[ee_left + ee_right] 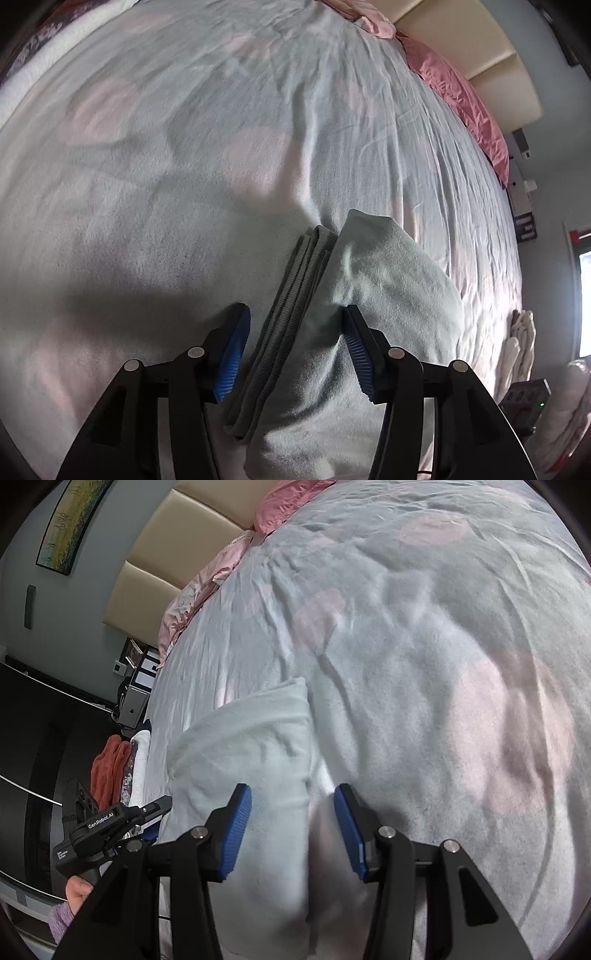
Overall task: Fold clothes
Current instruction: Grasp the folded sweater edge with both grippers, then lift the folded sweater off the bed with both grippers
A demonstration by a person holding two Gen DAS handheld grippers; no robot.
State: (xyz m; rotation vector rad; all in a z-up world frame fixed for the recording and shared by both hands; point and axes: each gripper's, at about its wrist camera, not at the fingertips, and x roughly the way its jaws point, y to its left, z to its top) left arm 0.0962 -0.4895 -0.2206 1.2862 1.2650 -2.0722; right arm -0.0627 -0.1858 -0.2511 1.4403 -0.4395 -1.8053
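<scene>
A folded pale mint-green garment (pixel 373 295) with a grey ribbed hem (pixel 291 306) lies on the bed. My left gripper (pixel 295 350) is open, its blue pads on either side of the ribbed folded edge, not closed on it. In the right wrist view the same folded garment (pixel 243 753) lies at lower left. My right gripper (pixel 291 830) is open over the garment's right edge, with its left pad above the cloth. The left gripper (pixel 114 827) shows at the left of that view, held by a hand.
The bed has a wrinkled light blue cover with pale pink patches (pixel 184 155). Pink pillows (pixel 465 99) and a cream headboard (pixel 159 565) lie at the head. Piled clothes (pixel 110 764) sit beside the bed. A dark wardrobe (pixel 33 738) stands nearby.
</scene>
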